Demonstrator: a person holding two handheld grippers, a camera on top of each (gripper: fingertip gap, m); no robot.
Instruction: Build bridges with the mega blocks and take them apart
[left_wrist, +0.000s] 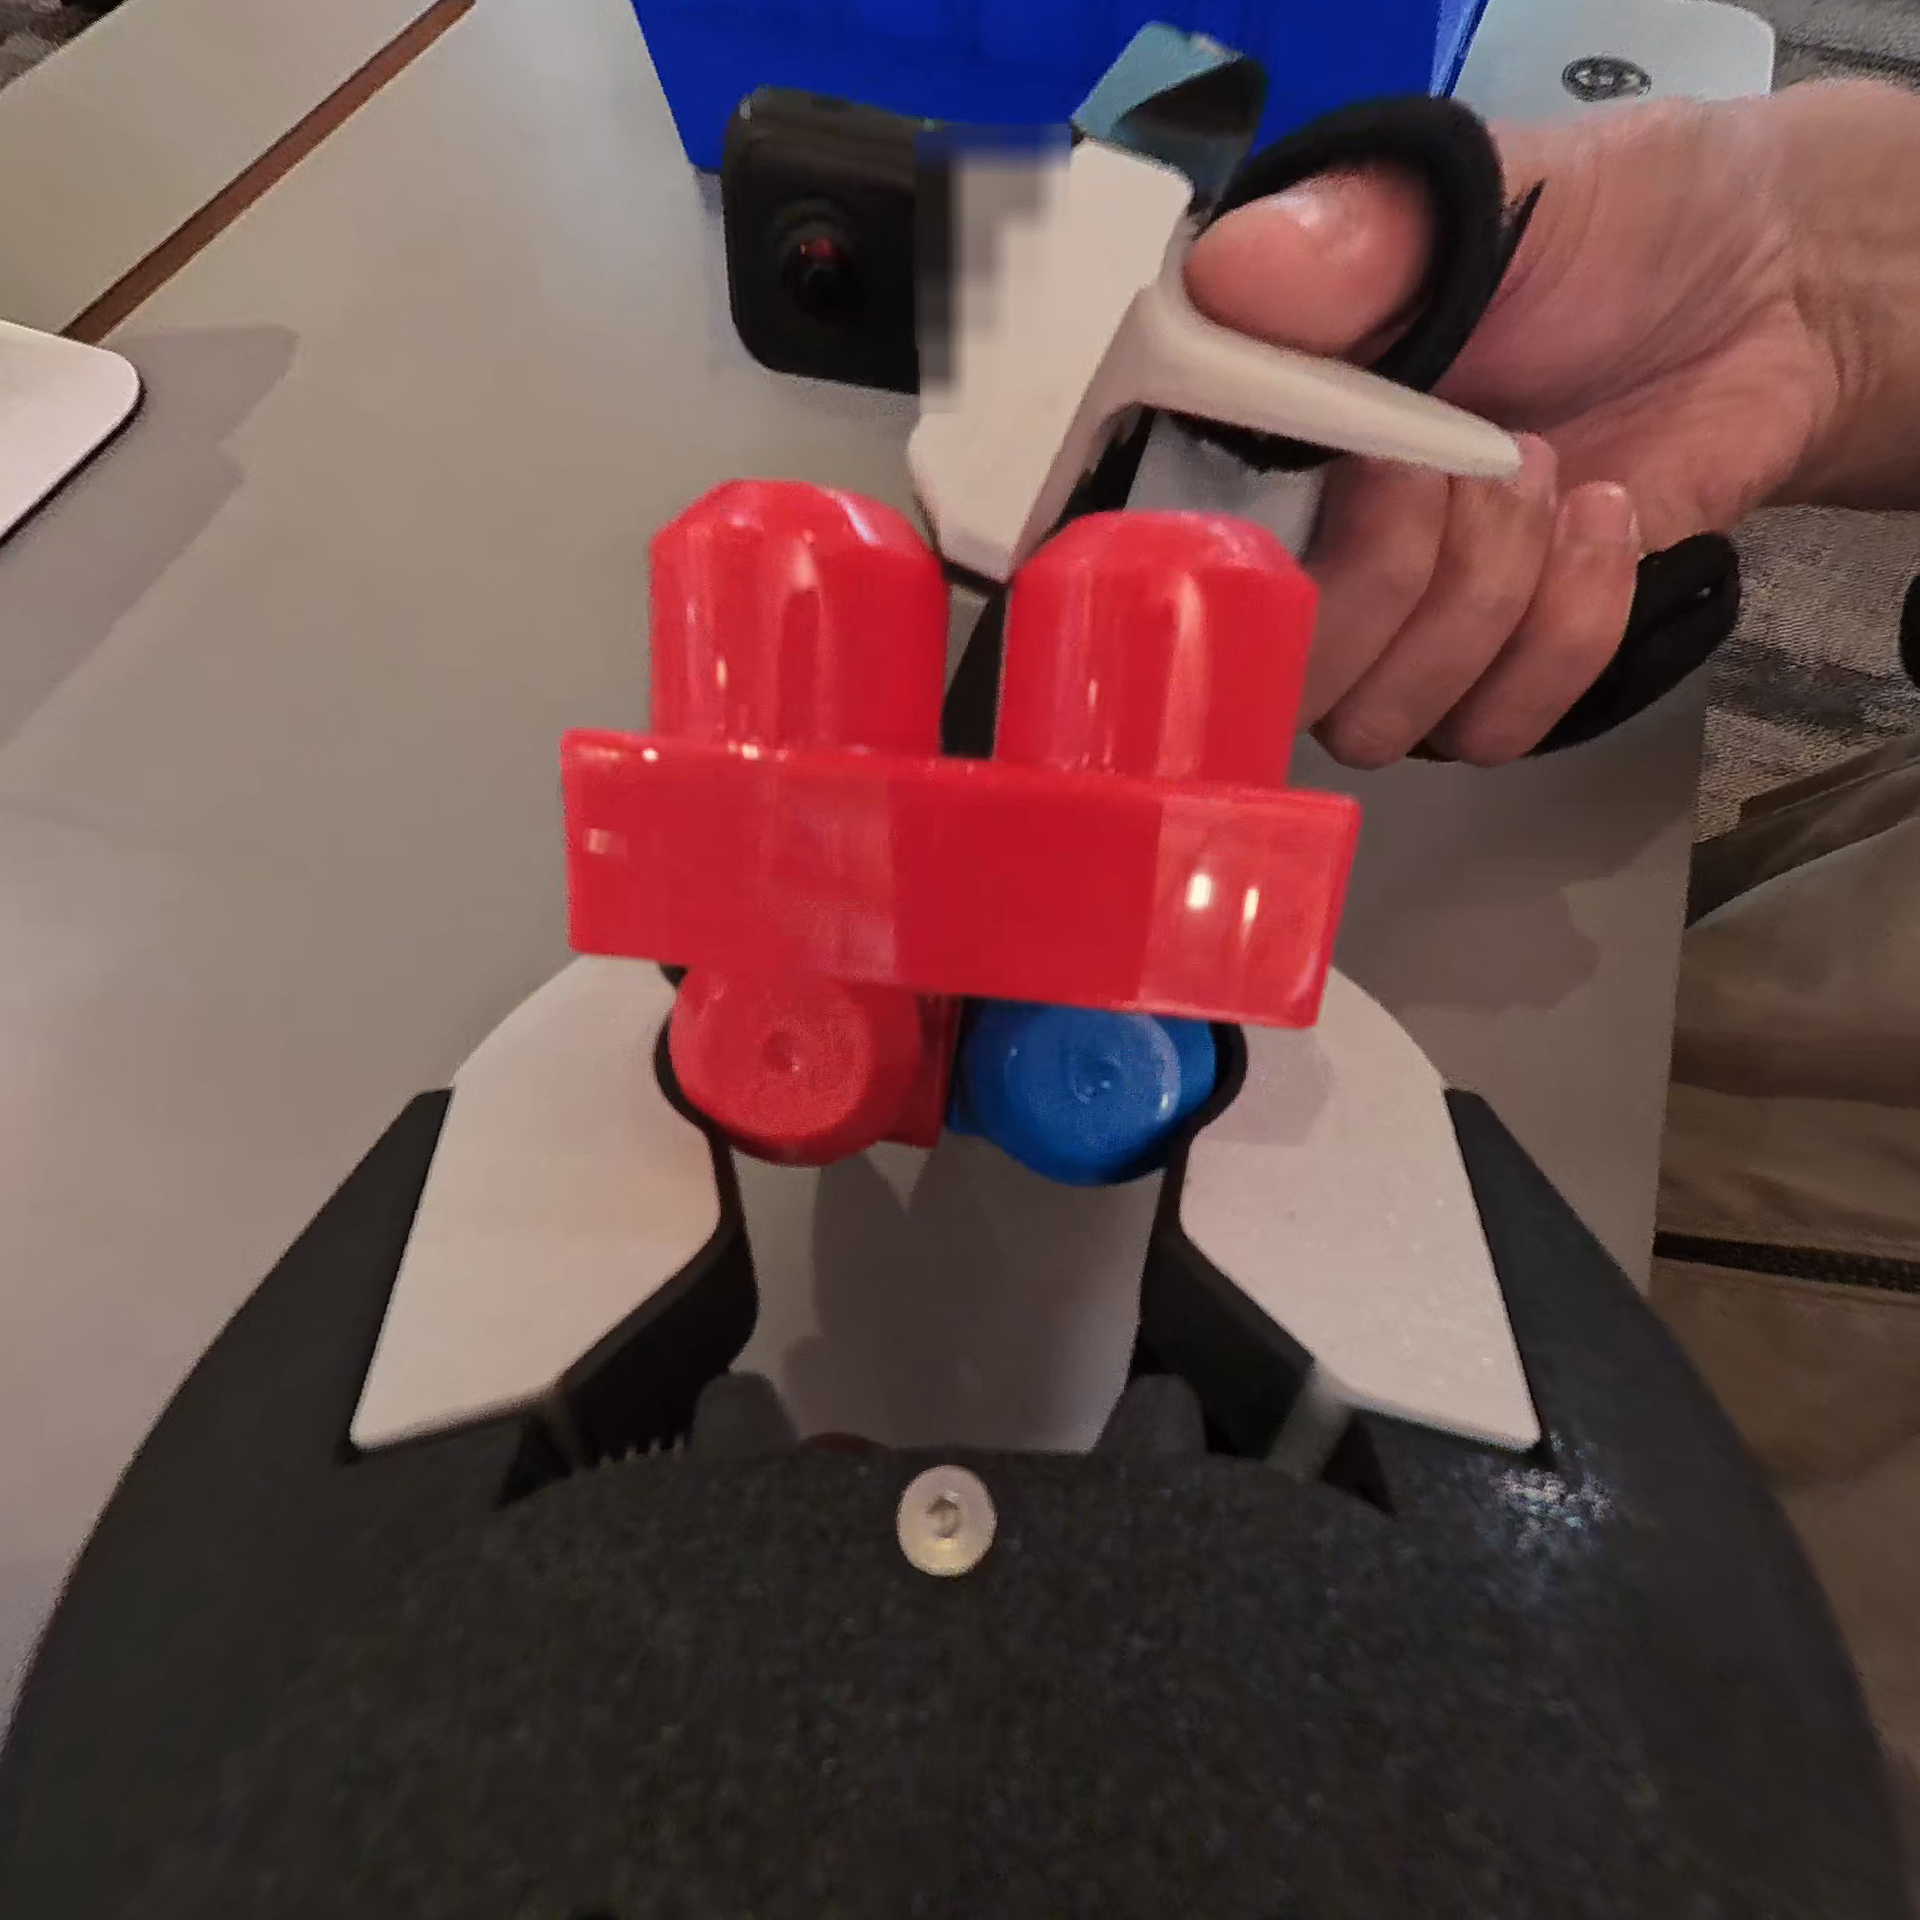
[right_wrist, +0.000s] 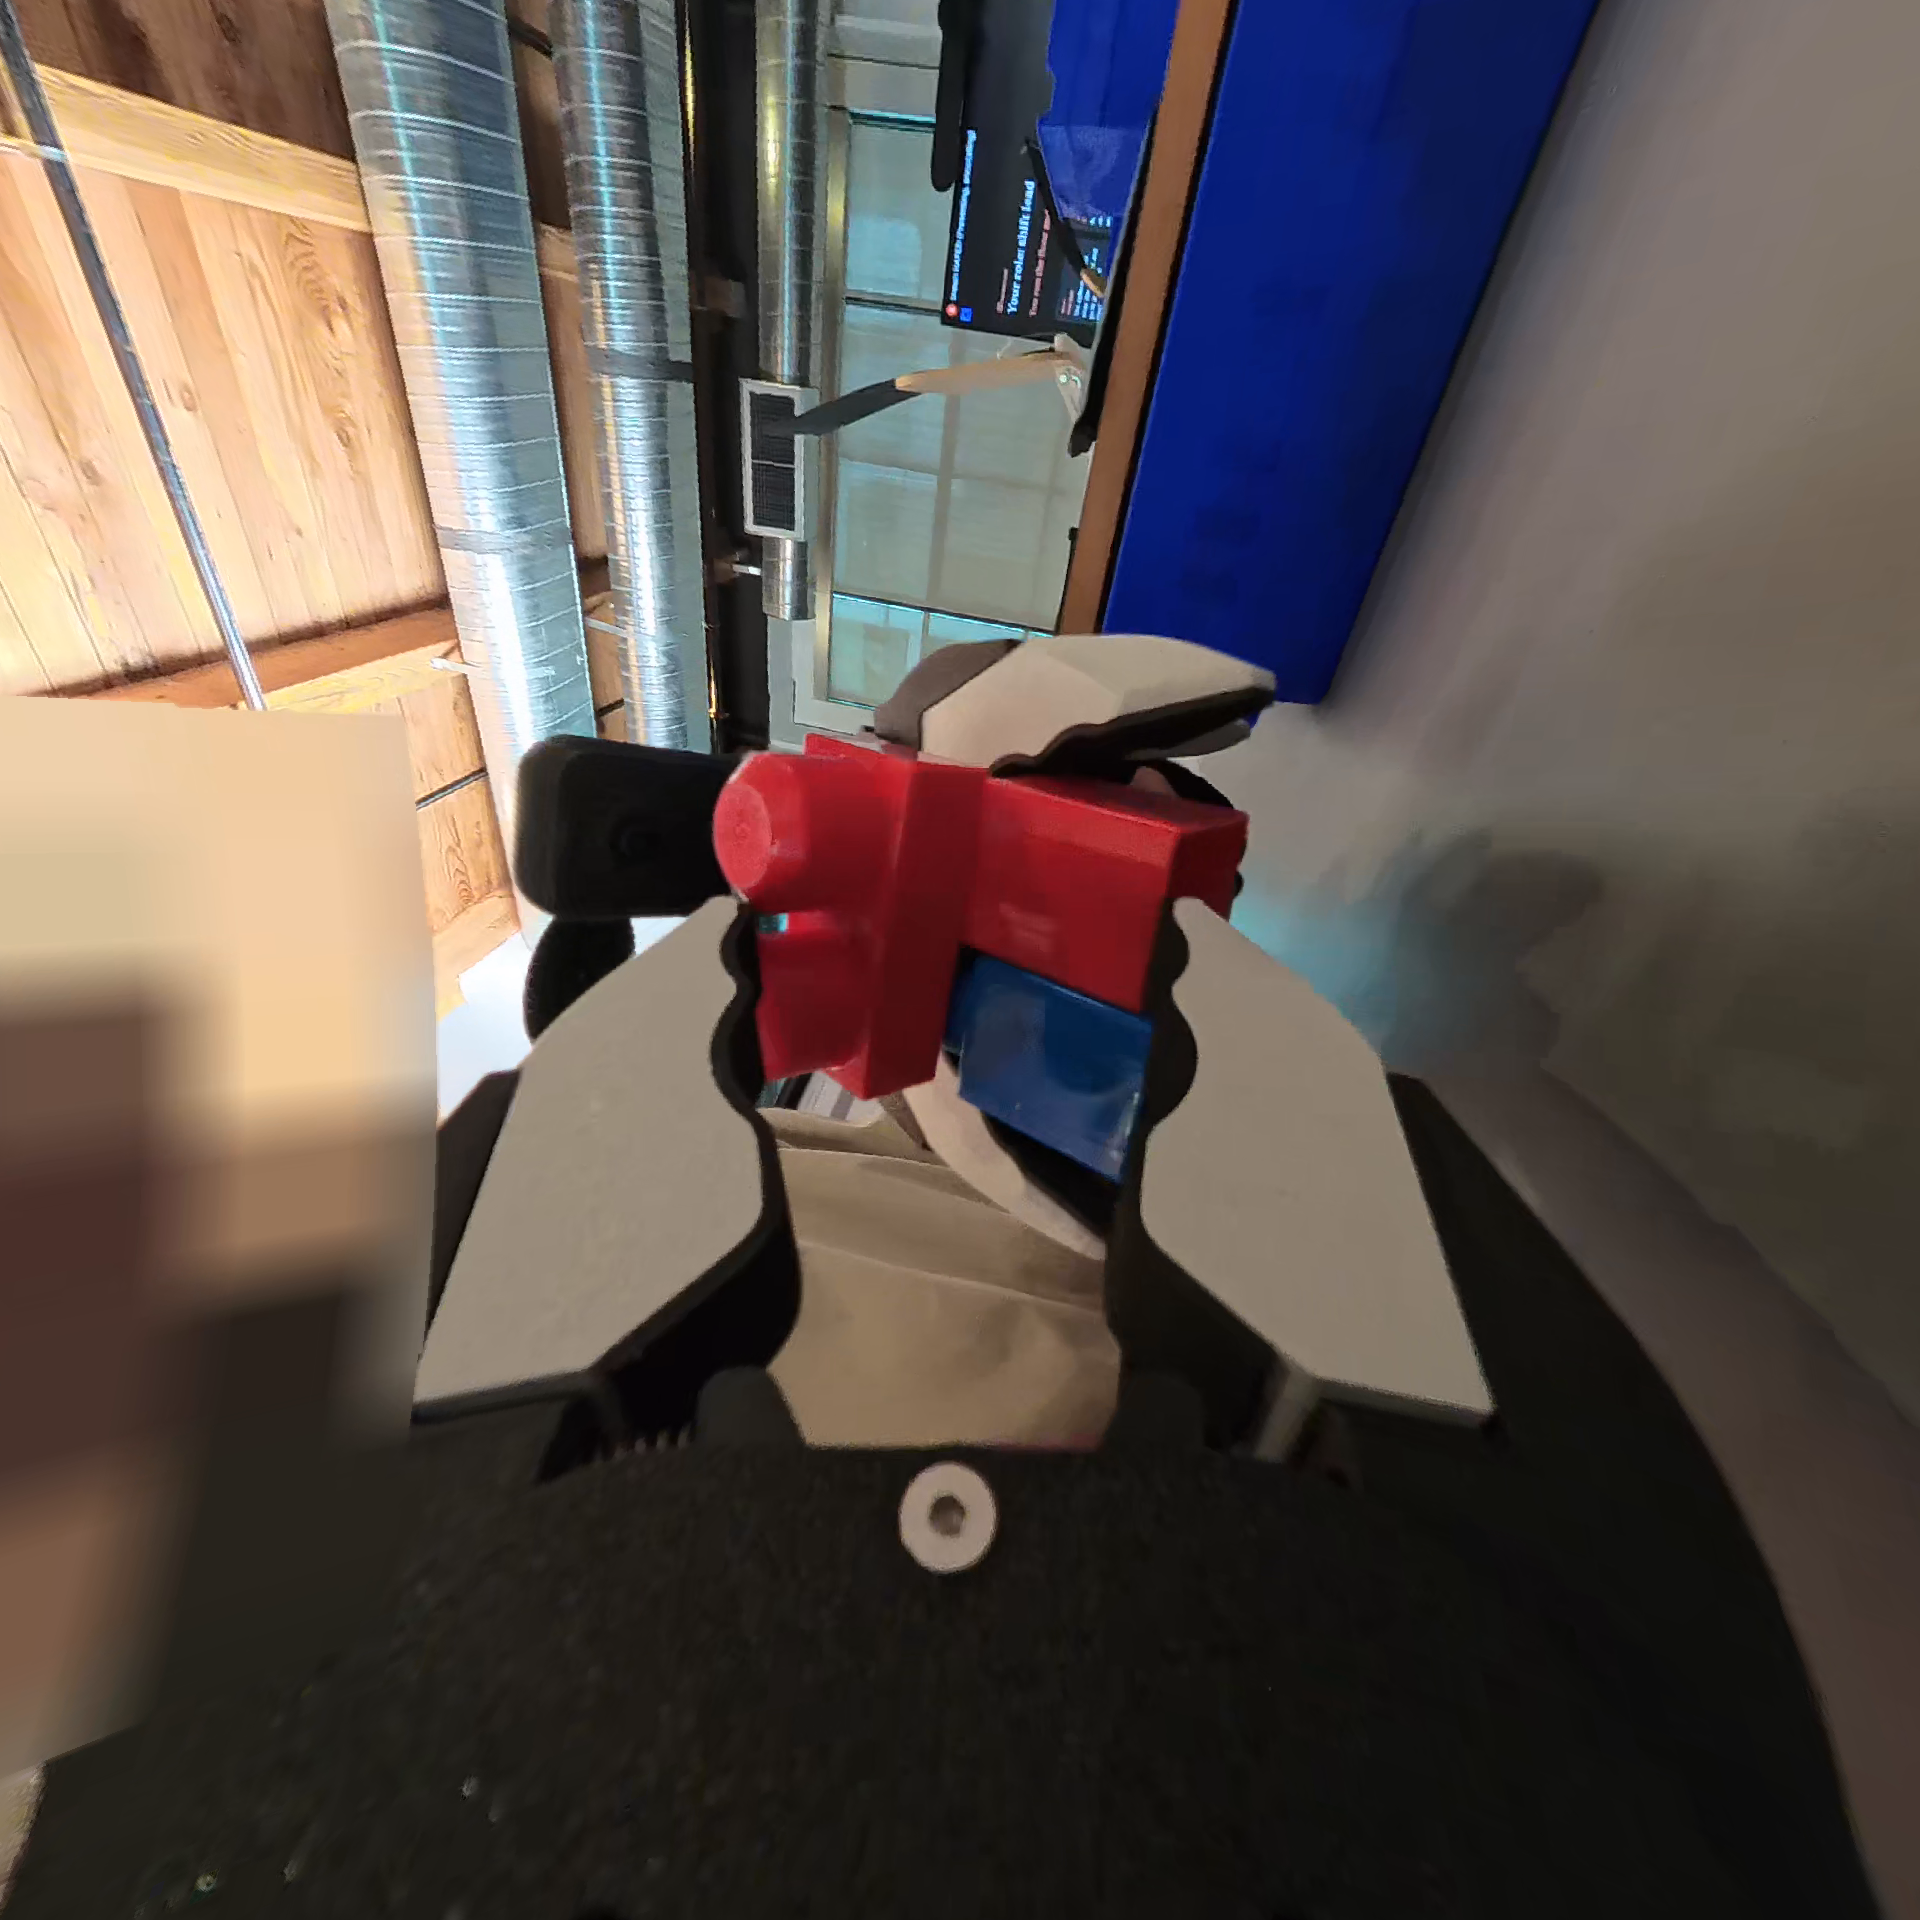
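Note:
In the left wrist view my left gripper (left_wrist: 940, 1039) is shut on two small blocks side by side, a red one (left_wrist: 779, 1070) and a blue one (left_wrist: 1081, 1091), their studs facing the camera. A wide red two-stud block (left_wrist: 935, 883) sits joined across them, above the table. My right gripper (left_wrist: 1143, 530) comes from above; one of its fingertips (left_wrist: 987, 540) lies between the two red studs. In the right wrist view my right gripper (right_wrist: 961, 987) closes around the wide red block (right_wrist: 883, 956), beside the small red block (right_wrist: 1091, 883) and blue block (right_wrist: 1049, 1081). A left finger (right_wrist: 1091, 686) shows behind.
A grey table (left_wrist: 312, 779) lies below, with a blue bin (left_wrist: 935, 62) at its far side and a white flat object (left_wrist: 52, 416) at the left edge. A person's hand (left_wrist: 1610, 416) holds the right gripper. The right wrist view is rolled sideways, with the bin (right_wrist: 1299, 416) and ceiling ducts behind.

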